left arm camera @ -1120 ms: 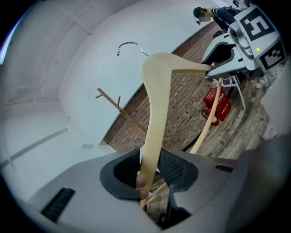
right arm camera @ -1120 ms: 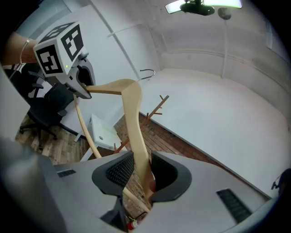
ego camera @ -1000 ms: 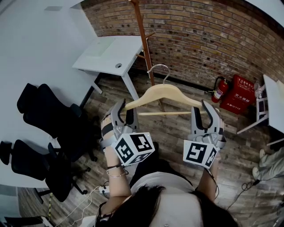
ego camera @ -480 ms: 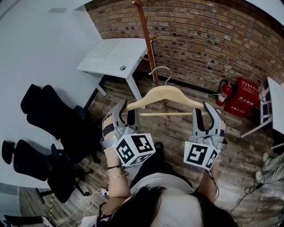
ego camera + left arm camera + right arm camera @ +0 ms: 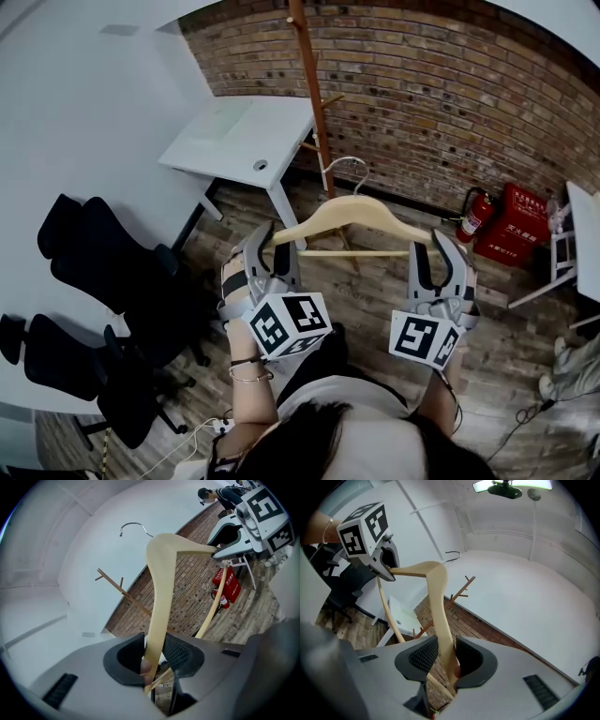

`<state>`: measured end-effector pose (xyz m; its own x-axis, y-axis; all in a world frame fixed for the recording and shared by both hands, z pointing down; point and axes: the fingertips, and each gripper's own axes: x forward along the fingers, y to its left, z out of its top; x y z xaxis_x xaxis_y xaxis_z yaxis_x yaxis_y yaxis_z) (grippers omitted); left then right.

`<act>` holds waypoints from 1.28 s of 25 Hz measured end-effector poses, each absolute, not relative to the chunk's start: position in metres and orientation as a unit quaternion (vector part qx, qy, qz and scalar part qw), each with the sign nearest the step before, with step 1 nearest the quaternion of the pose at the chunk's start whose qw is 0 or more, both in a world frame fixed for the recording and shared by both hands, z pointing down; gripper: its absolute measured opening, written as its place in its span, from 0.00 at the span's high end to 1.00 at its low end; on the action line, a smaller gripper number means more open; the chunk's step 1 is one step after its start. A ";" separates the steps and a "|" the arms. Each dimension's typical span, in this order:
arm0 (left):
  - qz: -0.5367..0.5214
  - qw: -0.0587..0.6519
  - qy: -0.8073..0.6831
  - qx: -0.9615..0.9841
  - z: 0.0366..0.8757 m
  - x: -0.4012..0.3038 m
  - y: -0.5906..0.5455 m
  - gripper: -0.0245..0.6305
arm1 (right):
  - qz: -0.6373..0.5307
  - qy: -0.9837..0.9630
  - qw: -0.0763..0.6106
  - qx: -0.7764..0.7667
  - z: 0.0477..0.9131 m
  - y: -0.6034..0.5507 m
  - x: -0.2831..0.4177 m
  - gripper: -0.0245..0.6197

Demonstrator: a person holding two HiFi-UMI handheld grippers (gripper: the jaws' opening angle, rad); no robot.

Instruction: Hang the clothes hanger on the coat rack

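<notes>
So the hanger [image 5: 352,211] was up in the air, held roughly level between both grippers, well above the wood floor [image 5: 375,291]. The left gripper [image 5: 272,246] had its jaws clamped on the hanger's left end. In the left gripper view the wooden arm ran straight up from between the two pads, with the thin crossbar coming out of the same gap. The right gripper [image 5: 433,246] did the same on the right end, pads pressing either side of the wood. Neither pair of jaws was fully together, they were only as far apart as the wood is thick.

Both grippers sat on the near side of the hanger, with their marker cubes towards the person. The curve of the hanger and its metal hook [image 5: 345,169] pointed away, at the rack [image 5: 309,84]. From the head view the hook was close to the rack's pole, just to its right and lower than the peg sticking out there. It wasn't on any peg, and I couldn't tell whether it touched the pole.

The rack stood against the brick wall [image 5: 441,94], with a white desk [image 5: 239,136] to its left. A fire extinguisher [image 5: 472,214] sat further right, and black chairs [image 5: 94,253] were off to the left.
</notes>
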<state>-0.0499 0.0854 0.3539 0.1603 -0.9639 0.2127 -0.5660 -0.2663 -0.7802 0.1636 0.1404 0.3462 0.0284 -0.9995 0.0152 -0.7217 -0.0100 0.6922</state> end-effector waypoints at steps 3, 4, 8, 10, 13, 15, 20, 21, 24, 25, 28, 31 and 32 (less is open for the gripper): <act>-0.358 0.279 0.534 -0.713 0.356 -0.048 0.063 0.79 | -0.254 -0.646 0.275 0.665 0.347 0.120 0.165 0.75; -0.357 0.277 0.534 -0.715 0.356 -0.047 0.056 0.78 | -0.254 -0.645 0.275 0.666 0.347 0.114 0.165 0.75; -0.354 0.277 0.529 -0.720 0.356 -0.048 0.024 0.79 | -0.256 -0.640 0.280 0.668 0.344 0.085 0.164 0.75; -0.353 0.278 0.526 -0.722 0.355 -0.049 0.008 0.79 | -0.256 -0.638 0.283 0.669 0.342 0.070 0.163 0.75; -0.352 0.288 0.521 -0.722 0.355 -0.052 -0.014 0.78 | -0.258 -0.635 0.284 0.670 0.339 0.050 0.160 0.75; -0.351 0.294 0.520 -0.721 0.352 -0.056 -0.029 0.79 | -0.261 -0.633 0.284 0.671 0.336 0.036 0.155 0.75; -0.348 0.294 0.519 -0.723 0.351 -0.072 -0.062 0.79 | -0.264 -0.631 0.287 0.671 0.333 0.004 0.139 0.75; -0.348 0.293 0.518 -0.724 0.351 -0.075 -0.068 0.79 | -0.265 -0.631 0.288 0.670 0.334 -0.002 0.136 0.75; -0.342 0.286 0.520 -0.729 0.348 -0.082 -0.083 0.78 | -0.266 -0.628 0.291 0.671 0.334 -0.016 0.127 0.76; -0.341 0.287 0.518 -0.730 0.348 -0.084 -0.088 0.78 | -0.266 -0.626 0.292 0.672 0.334 -0.020 0.124 0.76; -0.342 0.298 0.509 -0.732 0.351 -0.093 -0.101 0.78 | -0.264 -0.622 0.298 0.674 0.333 -0.030 0.115 0.76; -0.340 0.300 0.504 -0.735 0.351 -0.099 -0.111 0.79 | -0.262 -0.619 0.303 0.675 0.334 -0.038 0.108 0.76; -0.340 0.301 0.502 -0.736 0.351 -0.101 -0.114 0.79 | -0.261 -0.618 0.304 0.676 0.334 -0.040 0.106 0.76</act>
<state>-0.1009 -0.1141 0.3514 0.2639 -0.9440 0.1979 -0.5350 -0.3140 -0.7843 0.1060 -0.0403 0.3338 0.0996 -0.9948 0.0224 -0.6772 -0.0513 0.7340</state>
